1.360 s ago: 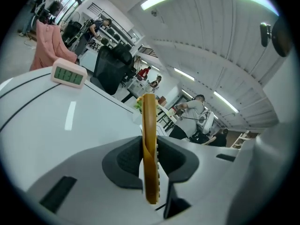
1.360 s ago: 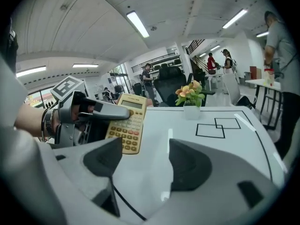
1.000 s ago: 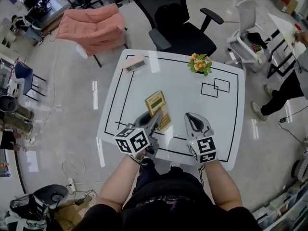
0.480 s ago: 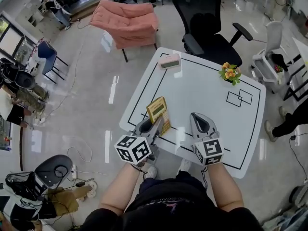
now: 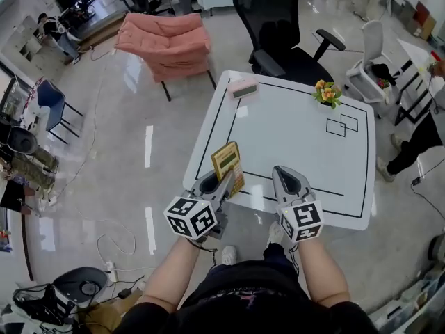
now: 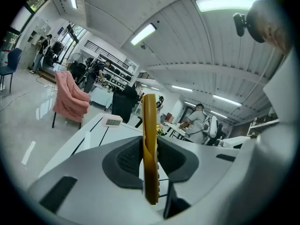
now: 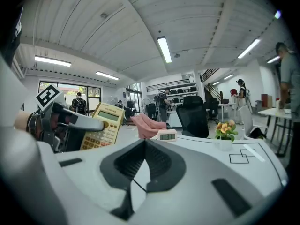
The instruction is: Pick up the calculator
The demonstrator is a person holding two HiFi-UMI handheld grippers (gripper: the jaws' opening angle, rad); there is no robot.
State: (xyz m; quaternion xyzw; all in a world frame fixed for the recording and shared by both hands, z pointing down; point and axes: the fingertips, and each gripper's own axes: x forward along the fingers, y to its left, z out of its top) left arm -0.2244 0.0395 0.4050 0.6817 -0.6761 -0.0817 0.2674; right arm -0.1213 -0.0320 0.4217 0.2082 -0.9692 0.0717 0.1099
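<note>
The yellow calculator (image 5: 228, 164) is lifted off the white table (image 5: 292, 134), clamped on edge in my left gripper (image 5: 224, 181). In the left gripper view its thin yellow edge (image 6: 149, 149) stands upright between the two dark pads. From the right gripper view the calculator (image 7: 104, 127) shows its keys and screen at the left, held by the left gripper (image 7: 70, 123). My right gripper (image 5: 286, 181) hovers beside it over the table's near edge, jaws shut and empty (image 7: 136, 184).
A pink digital clock (image 5: 243, 88) sits at the table's far left corner and a small flower pot (image 5: 327, 94) at the far right. Two drawn squares (image 5: 341, 124) mark the right side. A black office chair (image 5: 281, 40) and a pink chair (image 5: 167, 44) stand behind.
Both grippers have drawn back toward the table's near edge and risen a little. The calculator has come along in the left gripper. The head view has shifted, so the table appears farther away.
</note>
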